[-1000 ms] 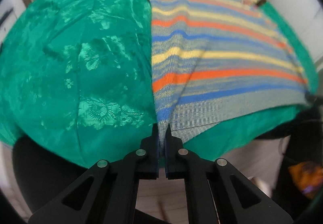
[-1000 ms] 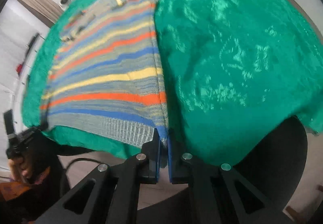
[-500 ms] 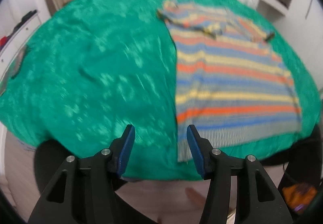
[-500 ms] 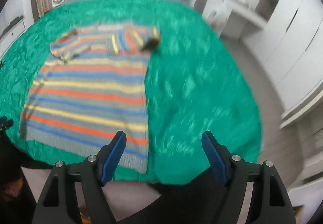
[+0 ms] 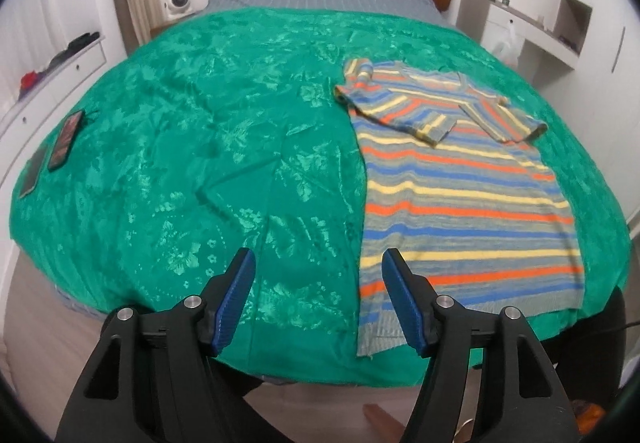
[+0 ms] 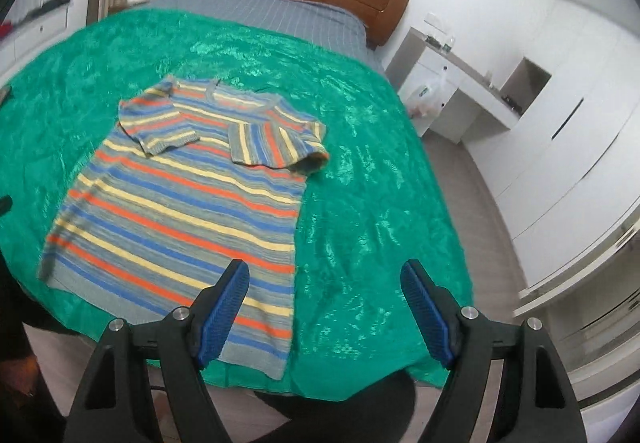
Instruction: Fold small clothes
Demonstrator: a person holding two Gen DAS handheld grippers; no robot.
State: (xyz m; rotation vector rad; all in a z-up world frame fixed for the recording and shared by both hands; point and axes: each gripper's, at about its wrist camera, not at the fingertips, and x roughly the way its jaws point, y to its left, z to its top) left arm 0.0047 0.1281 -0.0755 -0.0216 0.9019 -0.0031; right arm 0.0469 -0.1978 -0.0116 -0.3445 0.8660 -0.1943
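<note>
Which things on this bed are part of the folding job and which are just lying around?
Part of the job: striped shirt, left gripper with its jaws opening, empty; right gripper, open.

Lying about: two dark flat items near the bedspread's edge.

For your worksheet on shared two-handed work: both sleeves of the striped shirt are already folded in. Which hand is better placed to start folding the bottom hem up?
Probably the left. Its opening tongs hang empty by the shirt hem's near corner, one tip over it. The right tongs, open and empty, straddle the shirt's other side edge, higher above the green cover. Ideally both work together.
</note>
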